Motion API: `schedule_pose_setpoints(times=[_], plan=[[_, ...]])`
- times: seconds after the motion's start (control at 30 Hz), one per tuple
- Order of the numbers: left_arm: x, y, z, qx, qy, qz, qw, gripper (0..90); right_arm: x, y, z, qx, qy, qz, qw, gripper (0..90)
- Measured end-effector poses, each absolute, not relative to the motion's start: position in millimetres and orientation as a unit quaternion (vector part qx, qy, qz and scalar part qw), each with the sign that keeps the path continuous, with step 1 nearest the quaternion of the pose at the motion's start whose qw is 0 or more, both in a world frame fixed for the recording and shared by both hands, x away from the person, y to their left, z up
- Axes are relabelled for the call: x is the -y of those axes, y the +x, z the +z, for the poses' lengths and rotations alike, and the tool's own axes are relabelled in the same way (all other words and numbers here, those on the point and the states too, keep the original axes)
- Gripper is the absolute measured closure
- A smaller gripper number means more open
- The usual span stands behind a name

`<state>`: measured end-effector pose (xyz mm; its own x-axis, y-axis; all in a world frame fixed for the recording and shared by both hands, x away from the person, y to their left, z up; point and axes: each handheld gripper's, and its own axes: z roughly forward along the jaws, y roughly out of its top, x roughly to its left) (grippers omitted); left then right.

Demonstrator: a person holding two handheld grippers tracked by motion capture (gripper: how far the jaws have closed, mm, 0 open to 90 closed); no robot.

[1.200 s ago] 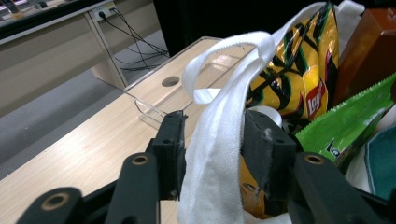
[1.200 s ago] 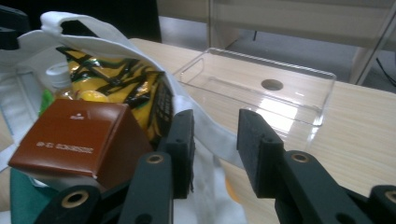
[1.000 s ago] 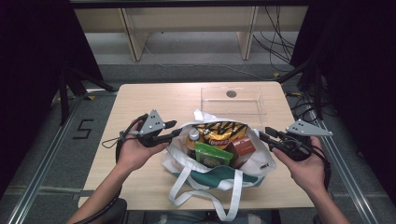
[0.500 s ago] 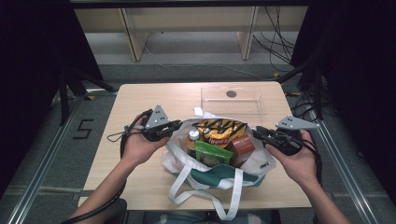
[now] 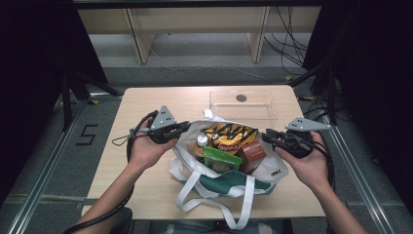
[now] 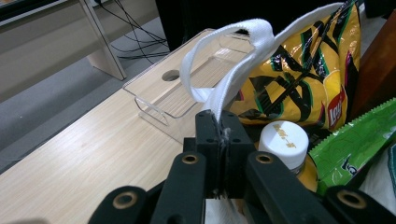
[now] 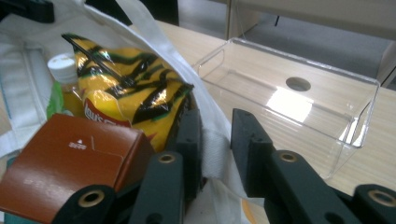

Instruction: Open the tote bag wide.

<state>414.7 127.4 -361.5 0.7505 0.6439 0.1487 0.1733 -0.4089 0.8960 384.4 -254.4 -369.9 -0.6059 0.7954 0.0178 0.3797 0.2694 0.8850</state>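
White bag [image 5: 272,168]: sits mid-worktop, mouth held wide, still full.
Left gripper [image 6: 219,135]: fingers clamped together on the bag's left rim.
Contents: bottle [image 5: 200,145], green packet [image 5: 221,160], yellow crisps [image 5: 229,136], brown box [image 5: 252,152]; none unpacked yet.
Right gripper [image 7: 215,154]: fingers have just closed in, straddling the right rim.
Clear tray [image 5: 243,105]: empty, behind the bag.
Worktop [image 5: 146,185]: pale wood; grey floor, dark surrounds.

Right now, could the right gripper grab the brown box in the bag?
Probably not at once. The right gripper has the bag's white rim between its jaws. The brown box sits uncovered right beside it, so it would need to let go first.
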Motion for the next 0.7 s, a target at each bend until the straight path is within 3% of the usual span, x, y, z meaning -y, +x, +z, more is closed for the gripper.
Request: schedule_pose_setpoints(times=[0.2, 0.7], plan=[[-124, 419, -360, -0.256, 0.8, 0.245, 0.484, 87.5, 253, 387, -373, -0.77, 0.397, 0.454, 0.208, 82.8], [-123, 433, -366, -0.28, 0.787, 0.246, 0.492, 87.5, 253, 407, -366, -0.756, 0.399, 0.467, 0.225, 84.0]])
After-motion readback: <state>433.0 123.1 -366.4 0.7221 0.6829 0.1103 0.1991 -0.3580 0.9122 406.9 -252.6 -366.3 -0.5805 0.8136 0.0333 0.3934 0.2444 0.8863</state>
